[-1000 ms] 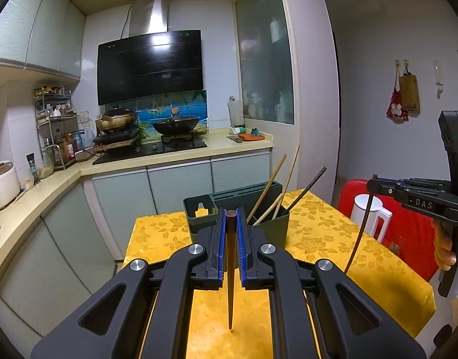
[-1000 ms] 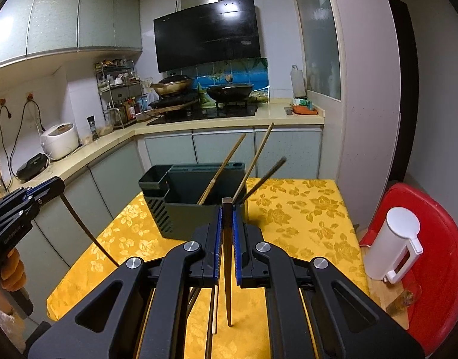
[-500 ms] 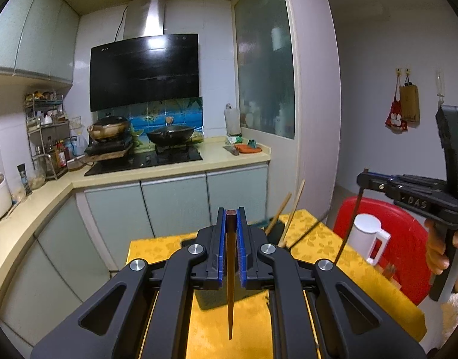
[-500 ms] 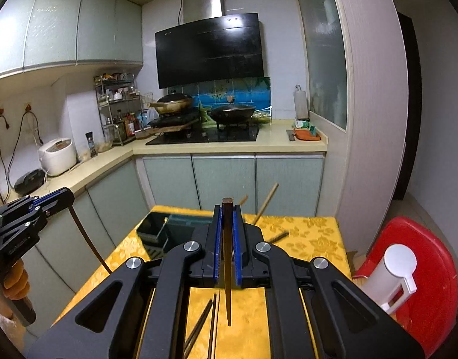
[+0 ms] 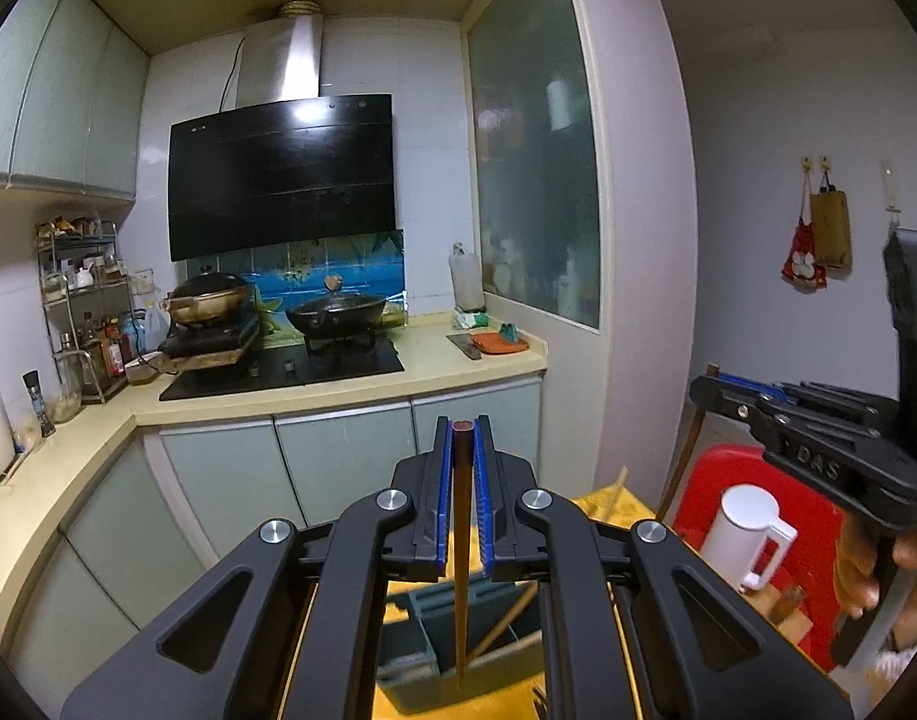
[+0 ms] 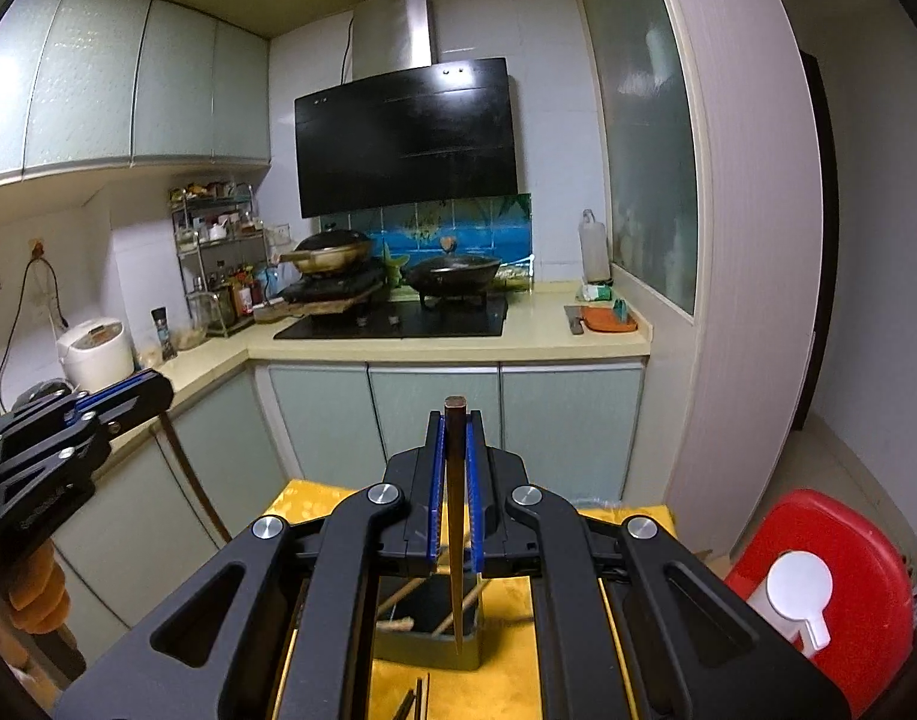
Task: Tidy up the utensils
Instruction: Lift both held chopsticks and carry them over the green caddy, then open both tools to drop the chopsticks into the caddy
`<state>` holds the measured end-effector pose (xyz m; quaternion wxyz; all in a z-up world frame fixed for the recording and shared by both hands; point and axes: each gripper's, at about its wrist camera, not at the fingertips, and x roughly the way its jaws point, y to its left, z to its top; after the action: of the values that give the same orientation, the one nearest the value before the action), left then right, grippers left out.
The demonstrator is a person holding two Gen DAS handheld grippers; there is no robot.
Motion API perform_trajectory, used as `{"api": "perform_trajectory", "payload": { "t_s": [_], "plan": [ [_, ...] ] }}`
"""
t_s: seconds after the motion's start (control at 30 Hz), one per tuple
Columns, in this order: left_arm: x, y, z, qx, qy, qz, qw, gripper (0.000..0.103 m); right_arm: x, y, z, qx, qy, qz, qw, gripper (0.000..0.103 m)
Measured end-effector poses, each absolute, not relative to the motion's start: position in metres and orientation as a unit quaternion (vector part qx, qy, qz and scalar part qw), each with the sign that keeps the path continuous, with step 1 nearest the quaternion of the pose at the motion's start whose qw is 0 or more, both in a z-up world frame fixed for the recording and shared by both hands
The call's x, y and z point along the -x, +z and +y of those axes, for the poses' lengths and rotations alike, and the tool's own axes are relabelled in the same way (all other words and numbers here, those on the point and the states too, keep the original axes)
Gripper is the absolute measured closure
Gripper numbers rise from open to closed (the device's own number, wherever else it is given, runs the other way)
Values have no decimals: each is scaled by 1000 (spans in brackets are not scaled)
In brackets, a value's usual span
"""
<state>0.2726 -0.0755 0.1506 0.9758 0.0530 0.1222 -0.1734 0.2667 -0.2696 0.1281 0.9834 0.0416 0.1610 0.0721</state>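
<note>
Both grippers' fingers (image 5: 463,438) (image 6: 455,438) clench a chopstick (image 5: 461,540) (image 6: 456,540); only the right view shows chopsticks lying on the table (image 6: 413,702).

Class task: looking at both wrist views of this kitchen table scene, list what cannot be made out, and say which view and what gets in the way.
- Utensil holder, left wrist view: compartments mostly hidden behind the left gripper.
- Loose chopsticks on the table, right wrist view: cut off by the bottom edge; count unclear.
- White jug, right wrist view: base hidden by the right gripper.
- Spice rack: labels too small.

Two grippers (image 5: 463,498) (image 6: 453,486), each pinching one chopstick (image 5: 461,570) (image 6: 455,540); one holder (image 6: 425,618); two woks (image 6: 452,273) (image 6: 329,252); one white jug (image 5: 749,534).
</note>
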Motion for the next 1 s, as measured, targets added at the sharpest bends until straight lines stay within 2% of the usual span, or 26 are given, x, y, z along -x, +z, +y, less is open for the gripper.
{"api": "perform_trajectory", "payload": {
  "t_s": [0.27, 0.93, 1.0],
  "plan": [
    [-315, 146, -83, -36, -155, 134, 978, 96, -293, 123, -266, -52, 78, 160, 983, 96],
    [-347, 59, -79, -33, -147, 216, 965, 96, -332, 59, -244, -41, 82, 235, 968, 96],
    [-348, 57, -77, -34, -143, 224, 964, 92, -332, 56, -245, -44, 79, 239, 967, 95]
  ]
}}
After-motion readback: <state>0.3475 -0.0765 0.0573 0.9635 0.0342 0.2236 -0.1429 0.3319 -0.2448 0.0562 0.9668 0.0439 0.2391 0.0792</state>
